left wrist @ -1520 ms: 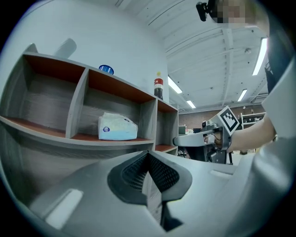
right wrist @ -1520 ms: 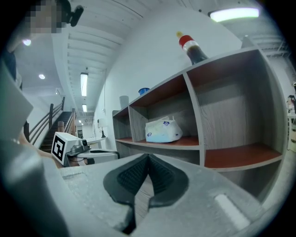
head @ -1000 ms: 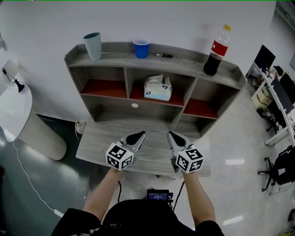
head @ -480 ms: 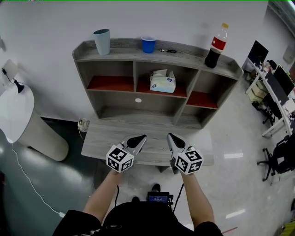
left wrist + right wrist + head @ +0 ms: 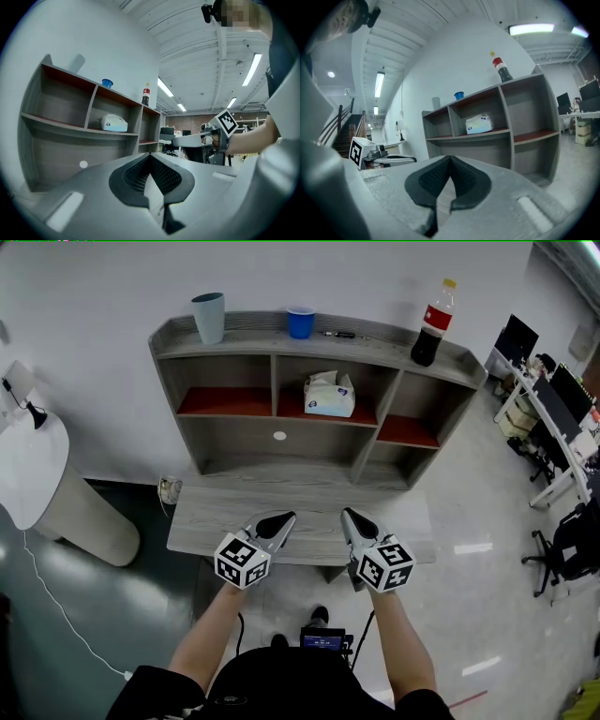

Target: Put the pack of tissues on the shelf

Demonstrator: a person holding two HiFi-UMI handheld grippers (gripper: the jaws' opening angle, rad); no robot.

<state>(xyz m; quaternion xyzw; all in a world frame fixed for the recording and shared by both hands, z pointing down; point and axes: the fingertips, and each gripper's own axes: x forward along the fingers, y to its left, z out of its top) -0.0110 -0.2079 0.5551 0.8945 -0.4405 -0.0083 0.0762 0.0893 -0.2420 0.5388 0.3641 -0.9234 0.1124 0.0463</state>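
The pack of tissues (image 5: 329, 395) lies on the red floor of the middle compartment of the grey shelf unit (image 5: 272, 341); it also shows as a pale pack of tissues (image 5: 114, 123) in the left gripper view and as a pack of tissues (image 5: 479, 124) in the right gripper view. My left gripper (image 5: 284, 518) is shut with nothing in it, held over the near edge of the desk board (image 5: 216, 521). Beside it my right gripper (image 5: 349, 516) is shut and empty too. Both point toward the shelf, well short of it.
On the shelf top stand a grey cup (image 5: 209, 317), a blue cup (image 5: 300, 322), a pen (image 5: 339, 334) and a cola bottle (image 5: 428, 326). A white round table (image 5: 28, 465) is at the left. Office chairs and desks (image 5: 553, 418) stand at the right.
Both grippers have drawn back from the shelf toward the desk's near edge, and the view has pulled away, so the shelf looks smaller. Their jaws stayed shut.
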